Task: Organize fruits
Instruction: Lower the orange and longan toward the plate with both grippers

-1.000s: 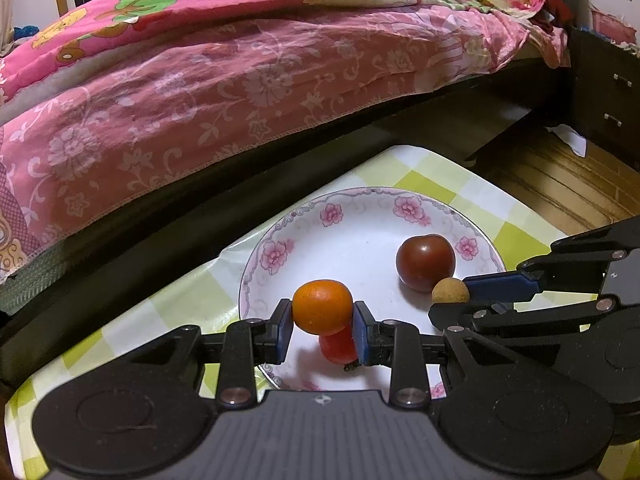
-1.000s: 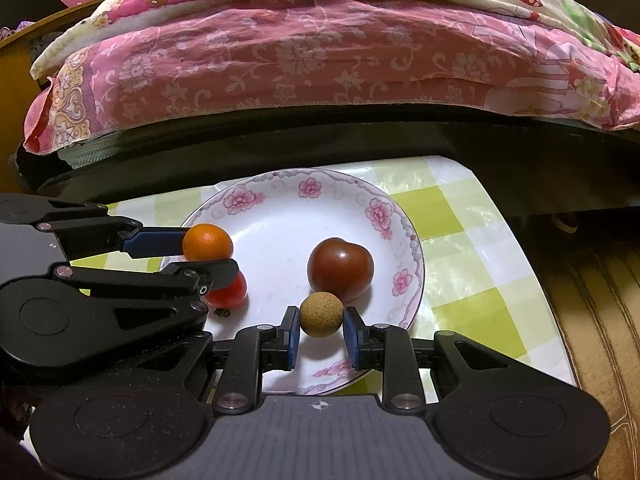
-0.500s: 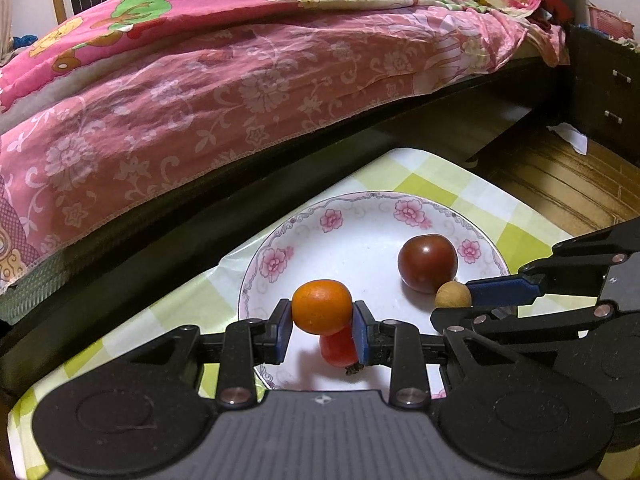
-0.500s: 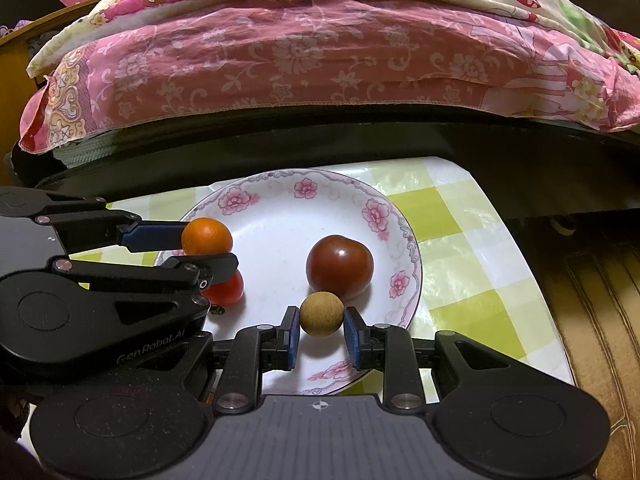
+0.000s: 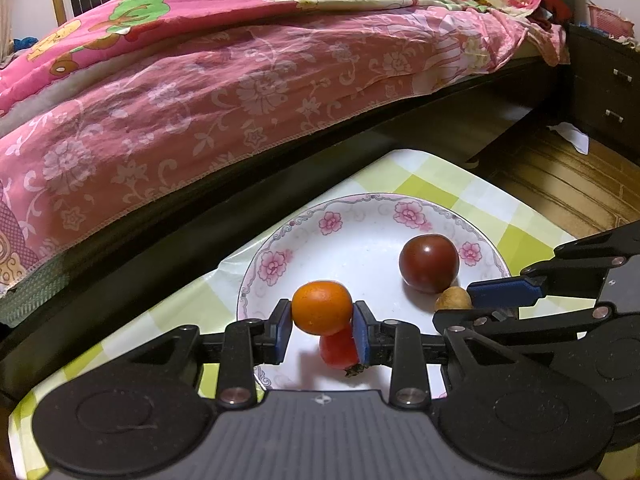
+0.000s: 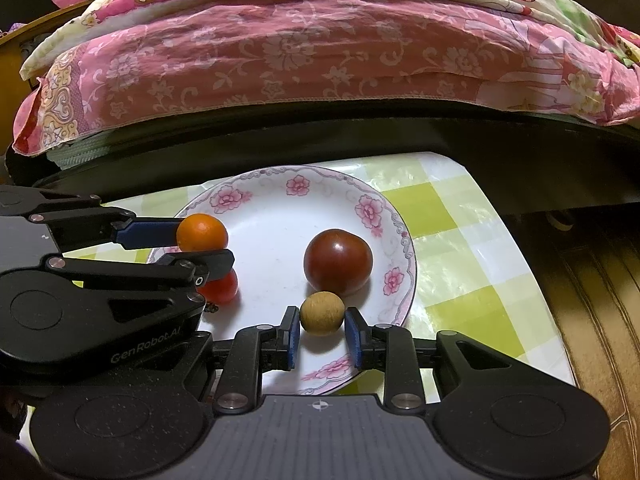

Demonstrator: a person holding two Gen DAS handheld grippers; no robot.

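Note:
A white plate with pink flowers sits on a green-checked table. My left gripper is shut on an orange fruit, held just above the plate's near-left part. A small red tomato lies under it on the plate. My right gripper is shut on a small tan round fruit over the plate's near edge. A dark red tomato rests on the plate beside the tan fruit.
A bed with pink floral bedding runs along the far side, its dark frame close to the table. A wooden floor and a dark drawer cabinet lie to the right. The table edge drops off at the right.
Both grippers have drawn back and risen slightly with their fruits, so the plate looks a little farther off. Grips are unchanged.

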